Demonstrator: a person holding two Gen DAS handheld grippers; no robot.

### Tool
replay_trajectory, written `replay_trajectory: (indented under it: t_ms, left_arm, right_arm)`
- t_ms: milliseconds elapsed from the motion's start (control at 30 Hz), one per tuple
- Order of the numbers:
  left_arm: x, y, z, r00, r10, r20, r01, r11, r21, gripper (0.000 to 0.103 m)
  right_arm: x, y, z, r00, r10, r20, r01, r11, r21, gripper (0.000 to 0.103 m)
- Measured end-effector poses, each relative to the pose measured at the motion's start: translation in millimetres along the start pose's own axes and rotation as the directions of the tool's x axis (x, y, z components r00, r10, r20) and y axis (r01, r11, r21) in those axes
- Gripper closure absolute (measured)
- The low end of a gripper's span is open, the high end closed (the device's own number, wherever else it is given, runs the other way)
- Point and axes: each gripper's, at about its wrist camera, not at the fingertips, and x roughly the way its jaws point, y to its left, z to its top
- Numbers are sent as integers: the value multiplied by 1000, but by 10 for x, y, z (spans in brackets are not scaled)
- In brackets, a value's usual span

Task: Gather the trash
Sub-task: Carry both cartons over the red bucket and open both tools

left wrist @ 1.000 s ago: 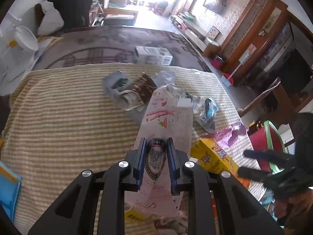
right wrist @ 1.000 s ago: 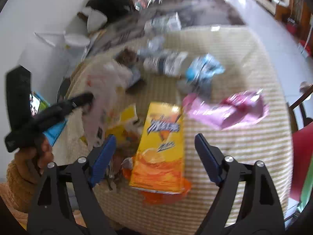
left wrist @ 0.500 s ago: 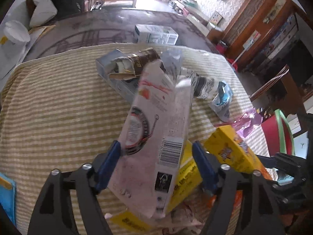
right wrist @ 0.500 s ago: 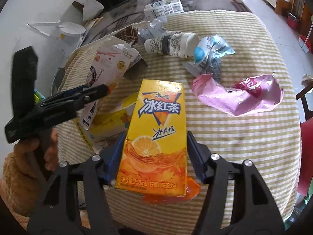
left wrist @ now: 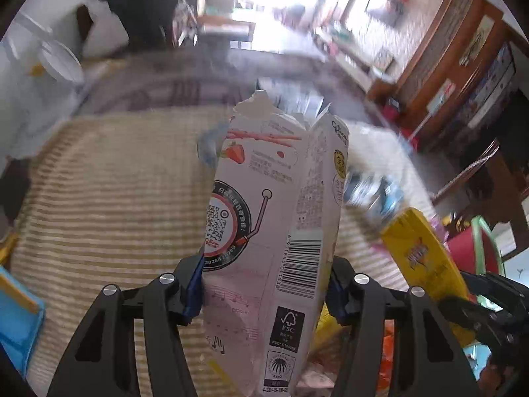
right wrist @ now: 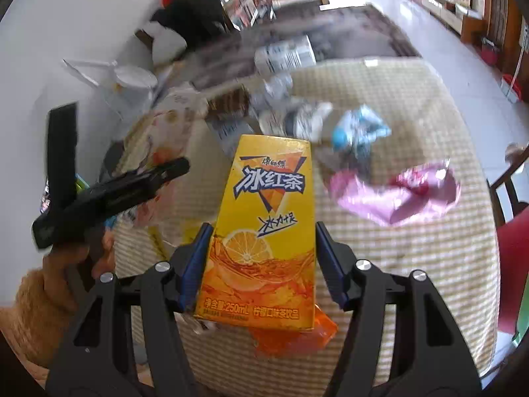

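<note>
My left gripper [left wrist: 264,284] is shut on a pink and white snack box [left wrist: 271,218] with a torn top, held upright above the table. My right gripper [right wrist: 261,261] is shut on a yellow iced-tea carton [right wrist: 264,231], lifted off the table; the carton also shows at the right of the left wrist view [left wrist: 420,251]. The left gripper also shows at the left of the right wrist view [right wrist: 109,195]. More trash lies on the striped tablecloth [right wrist: 413,264]: a pink wrapper [right wrist: 396,195], a blue wrapper [right wrist: 357,132], a crumpled paper cup [right wrist: 304,119] and an orange wrapper [right wrist: 294,334].
A white box [right wrist: 284,53] sits at the table's far edge. A red chair [left wrist: 472,251] stands at the table's right side. A blue object [left wrist: 16,314] lies at the left edge. A white fan [right wrist: 132,76] stands beyond the table's left side.
My left gripper opened wide, then shut across the pink box and raised it. My right gripper closed on the yellow carton and lifted it off the table.
</note>
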Motion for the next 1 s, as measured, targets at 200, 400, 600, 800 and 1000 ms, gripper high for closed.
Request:
replay_trajectory:
  t_ms: [200,400,600,800,1000]
  left_arm:
    - [-485,-173,-16,993,30,110,-32,999,14,48]
    - [-783,-353,16,982,53,179,-60,998,33,48]
    - [-898,-487,49,977,54,206,-63,997,38,49]
    - [-953,-642,26,972,70,224,-81,996,39,50]
    - [-992,-860,-9,967,93,238,-103,994,30,50]
  right_arm:
    - [-201,103,132,996,49,79,-48,999,-15,43]
    - [-522,161,271,979,89,181,-85,996,-32,43]
    - [-758,71,300,966,86,244,-82,996,-26,43]
    - [-855,-62,287,962,100,253,-98,995,-24,43]
    - [-944,-248,265,959,136,249,-131,991,-40,43]
